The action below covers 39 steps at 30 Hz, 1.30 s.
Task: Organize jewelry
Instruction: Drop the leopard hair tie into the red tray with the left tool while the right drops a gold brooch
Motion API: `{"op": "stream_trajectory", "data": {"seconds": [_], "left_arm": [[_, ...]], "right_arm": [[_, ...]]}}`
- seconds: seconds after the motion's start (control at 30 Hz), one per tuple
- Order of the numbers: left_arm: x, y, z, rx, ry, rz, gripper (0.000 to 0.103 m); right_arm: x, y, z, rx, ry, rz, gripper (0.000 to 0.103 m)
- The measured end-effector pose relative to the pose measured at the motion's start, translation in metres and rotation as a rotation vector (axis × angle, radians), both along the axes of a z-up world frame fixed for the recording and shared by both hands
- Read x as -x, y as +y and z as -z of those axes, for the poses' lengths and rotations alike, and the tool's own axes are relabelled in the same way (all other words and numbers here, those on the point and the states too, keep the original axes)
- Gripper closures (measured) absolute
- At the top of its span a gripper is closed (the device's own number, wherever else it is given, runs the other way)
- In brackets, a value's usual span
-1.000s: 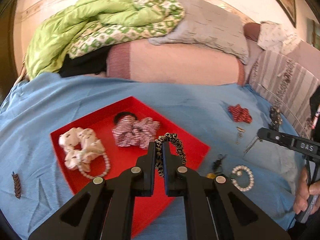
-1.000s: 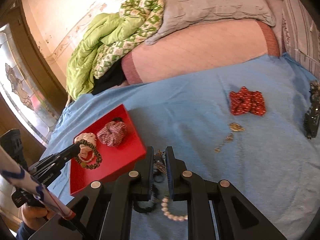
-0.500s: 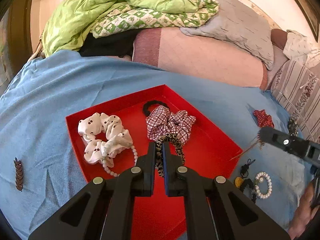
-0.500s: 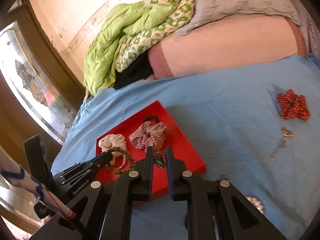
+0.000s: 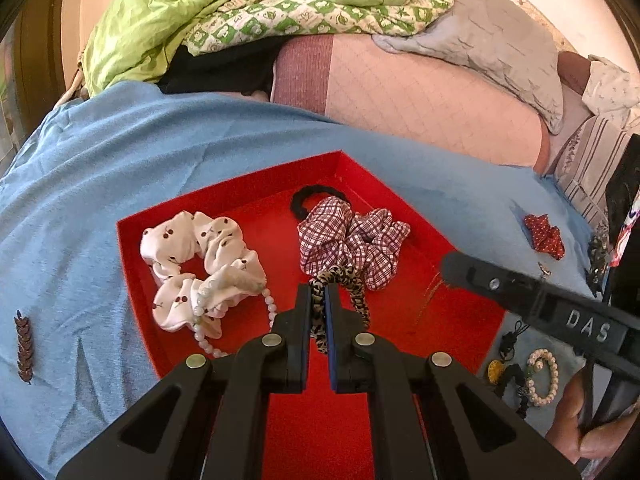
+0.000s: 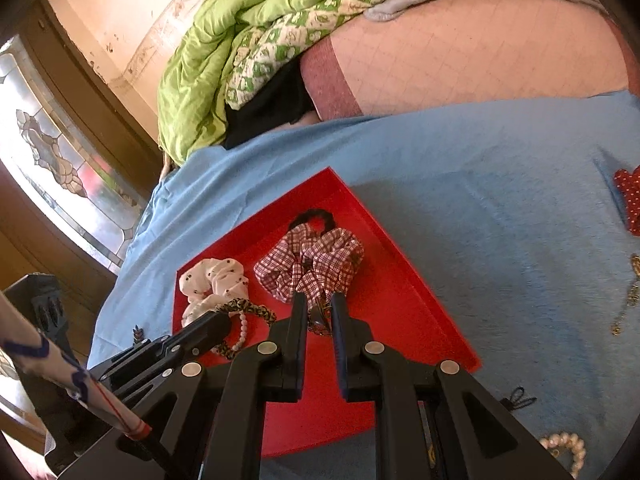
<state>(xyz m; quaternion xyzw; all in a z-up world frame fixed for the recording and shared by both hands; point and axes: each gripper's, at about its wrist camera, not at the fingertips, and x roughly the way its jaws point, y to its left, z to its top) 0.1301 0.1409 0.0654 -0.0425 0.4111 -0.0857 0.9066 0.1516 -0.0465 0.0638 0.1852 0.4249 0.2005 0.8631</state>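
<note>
Two grippers over the red tray (image 5: 168, 216); left gripper (image 5: 319, 300) jaws clamp a leopard-print hair tie (image 5: 352, 286), its loop stretching away forward; right gripper (image 6: 319, 308) jaws pinch a small dark trinket (image 6: 319, 318).

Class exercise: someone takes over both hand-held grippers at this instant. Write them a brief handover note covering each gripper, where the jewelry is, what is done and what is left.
Left gripper: shut on the leopard-print hair tie, over the red tray.
Right gripper: shut on a small dark piece of jewelry, also over the tray; what it is I cannot tell.
Done: white cherry scrunchie, plaid scrunchie, black hair band and a bead bracelet lie in the tray.
Left: release both items, then collect the red dotted scrunchie, pearl bracelet and brown leaf-shaped clip from the blue sheet.
</note>
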Motion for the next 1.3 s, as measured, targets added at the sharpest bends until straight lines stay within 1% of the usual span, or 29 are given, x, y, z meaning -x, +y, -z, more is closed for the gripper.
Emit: {"op": "stream_trajectory", "data": {"seconds": [0.23,0.57,0.83,1.3], "left_arm": [[-0.007,-0.006,0.007,-0.013,0.023,-0.004,0.097],[-0.007,0.001,0.011,-0.031,0.034,-0.028,0.097],[-0.008,0.002,0.015,-0.044,0.053,-0.038,0.097],[-0.007,0.002,0.015,-0.063,0.05,-0.046,0.096]], "right_arm": [[-0.006,-0.005,0.012,0.01,0.029,0.016,0.09],[-0.012,-0.008,0.022,0.029,0.051,0.032,0.09],[-0.014,-0.006,0.027,0.051,0.062,0.032,0.09],[-0.014,-0.007,0.027,0.063,0.066,0.03,0.088]]}}
